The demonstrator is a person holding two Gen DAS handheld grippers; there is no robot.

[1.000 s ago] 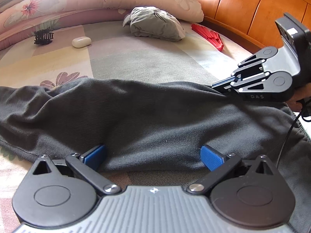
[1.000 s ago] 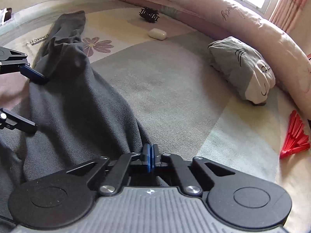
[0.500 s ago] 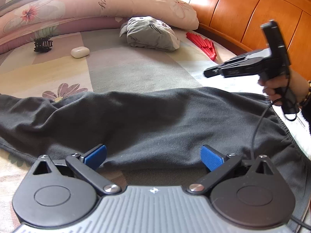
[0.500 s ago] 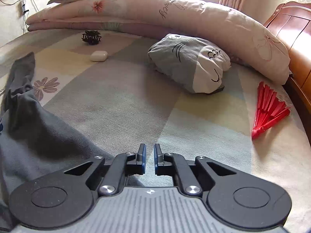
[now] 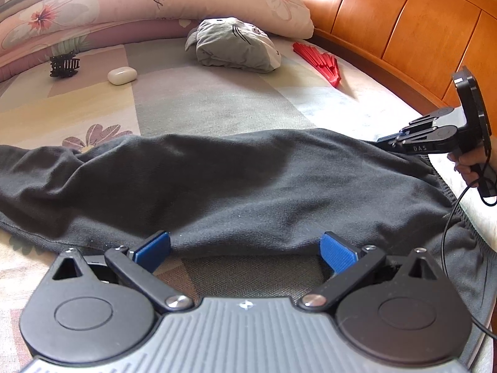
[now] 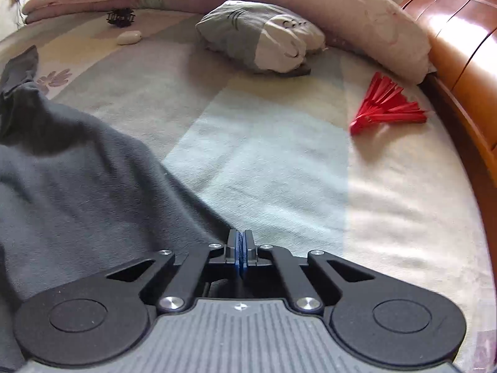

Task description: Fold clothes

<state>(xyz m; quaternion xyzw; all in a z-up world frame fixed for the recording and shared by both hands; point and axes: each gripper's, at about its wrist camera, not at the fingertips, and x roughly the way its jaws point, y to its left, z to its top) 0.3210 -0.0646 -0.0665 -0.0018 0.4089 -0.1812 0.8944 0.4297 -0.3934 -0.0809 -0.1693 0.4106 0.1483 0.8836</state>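
Crosswise, the dark grey garment (image 5: 236, 186) lay on the bed (image 5: 217, 108), its long axis running left to right before the left gripper (image 5: 245, 247), whose wide-spread fingers straddled the near hem. The right gripper (image 6: 240, 256), fingers just pinched shut, sat at the garment's right end, seemingly on its far edge.
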